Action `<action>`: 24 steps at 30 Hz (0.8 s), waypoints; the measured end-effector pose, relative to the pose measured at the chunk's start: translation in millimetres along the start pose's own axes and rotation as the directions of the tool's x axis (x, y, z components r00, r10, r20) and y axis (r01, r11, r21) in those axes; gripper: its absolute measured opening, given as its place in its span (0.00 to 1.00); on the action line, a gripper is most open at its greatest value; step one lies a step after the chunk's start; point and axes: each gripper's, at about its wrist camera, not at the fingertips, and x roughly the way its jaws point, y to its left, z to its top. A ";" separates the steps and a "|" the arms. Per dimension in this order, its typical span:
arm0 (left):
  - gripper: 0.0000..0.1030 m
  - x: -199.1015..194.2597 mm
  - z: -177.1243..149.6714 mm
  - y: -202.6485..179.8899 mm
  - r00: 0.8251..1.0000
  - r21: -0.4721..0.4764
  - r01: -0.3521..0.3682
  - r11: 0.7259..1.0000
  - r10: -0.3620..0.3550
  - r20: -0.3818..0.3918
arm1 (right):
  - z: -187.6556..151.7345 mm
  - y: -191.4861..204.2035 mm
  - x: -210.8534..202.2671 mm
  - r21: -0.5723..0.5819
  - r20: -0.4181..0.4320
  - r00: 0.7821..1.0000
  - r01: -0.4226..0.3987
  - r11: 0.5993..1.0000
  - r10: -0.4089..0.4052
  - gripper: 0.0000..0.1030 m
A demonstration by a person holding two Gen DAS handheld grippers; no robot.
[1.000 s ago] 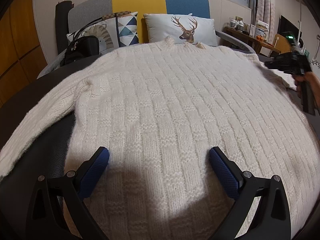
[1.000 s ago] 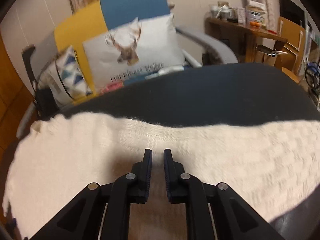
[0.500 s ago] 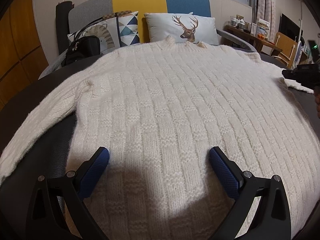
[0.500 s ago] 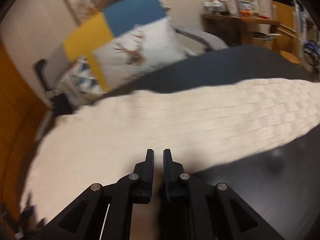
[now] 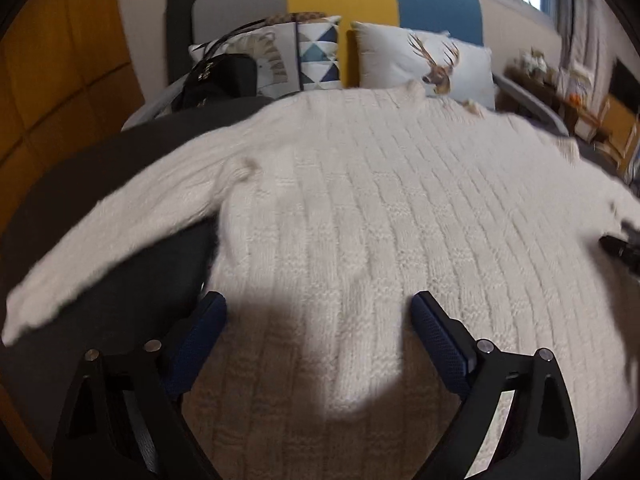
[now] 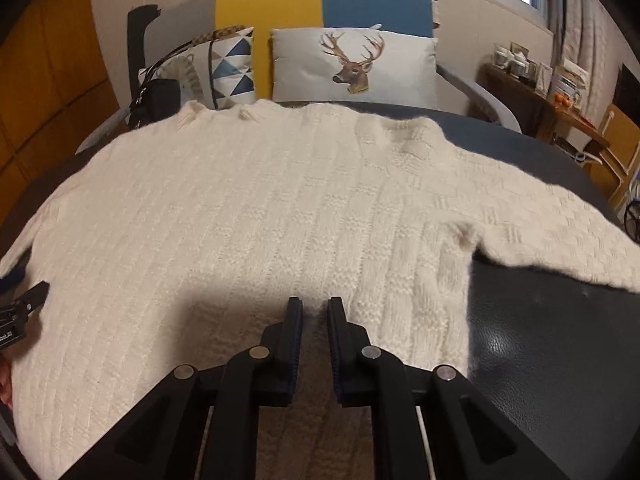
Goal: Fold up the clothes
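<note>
Wide-spread left tool [image 5: 318,316] over cream knit sweater [image 5: 360,208] on dark surface [image 5: 80,168].

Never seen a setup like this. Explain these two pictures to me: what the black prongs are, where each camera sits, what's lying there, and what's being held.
No robot: a person carries a handheld two-finger gripper in each hand, each with a fisheye camera looking along its fingers. The left wrist view shows the left gripper, jaws wide open. The right wrist view shows the right gripper, jaws nearly together, nothing visibly between them. Both hover above a cream knitted sweater spread flat on a dark surface, sleeves out sideways. Behind lie a deer pillow and a black bag. Nothing is held.
</note>
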 end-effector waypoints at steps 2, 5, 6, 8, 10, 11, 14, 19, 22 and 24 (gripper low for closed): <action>0.90 0.5 -0.6 1.4 1.000 -0.015 0.016 1.000 -0.016 -0.006 | -1.8 -3.7 -0.6 0.015 0.007 1.000 -0.011 1.000 0.011 0.11; 0.89 1.2 -1.5 3.6 0.999 -0.037 0.039 0.999 -0.039 -0.016 | 0.0 0.3 -2.1 0.000 0.007 1.000 0.004 1.000 -0.004 0.12; 0.88 1.4 -1.8 4.3 0.999 -0.044 0.047 0.998 -0.047 -0.019 | 1.1 2.1 -2.4 -0.005 0.004 1.000 0.009 1.000 -0.009 0.13; 0.87 -0.7 2.9 7.4 0.999 -0.052 0.045 0.998 -0.045 0.003 | 8.6 5.4 -8.0 0.019 -0.006 1.000 0.008 1.000 -0.008 0.14; 0.87 -3.5 8.8 10.9 0.999 -0.058 0.039 0.998 -0.038 0.031 | 16.4 10.0 -14.3 0.064 0.008 0.999 -0.032 0.997 0.032 0.15; 0.87 -1.6 12.9 12.7 0.999 -0.061 0.024 0.998 -0.022 0.034 | 19.7 13.6 -16.6 0.081 0.021 0.998 -0.062 0.995 0.060 0.16; 0.87 9.8 16.6 17.1 1.000 -0.059 -0.014 0.998 0.014 0.002 | 28.3 36.0 -7.8 0.033 0.002 0.998 -0.070 0.997 0.070 0.17; 0.89 21.0 10.4 30.2 0.999 -0.103 -0.010 0.995 0.006 -0.038 | 27.1 53.8 15.8 -0.029 -0.061 0.997 -0.051 0.998 0.049 0.17; 0.92 25.3 7.3 36.7 0.998 -0.139 0.012 0.990 -0.019 -0.052 | 23.3 50.9 12.7 -0.086 -0.063 0.998 -0.016 0.996 0.010 0.17; 0.92 25.6 6.2 36.8 0.998 -0.143 0.014 0.990 -0.021 -0.052 | 22.5 42.8 8.1 -0.053 -0.069 0.997 -0.049 0.997 0.045 0.17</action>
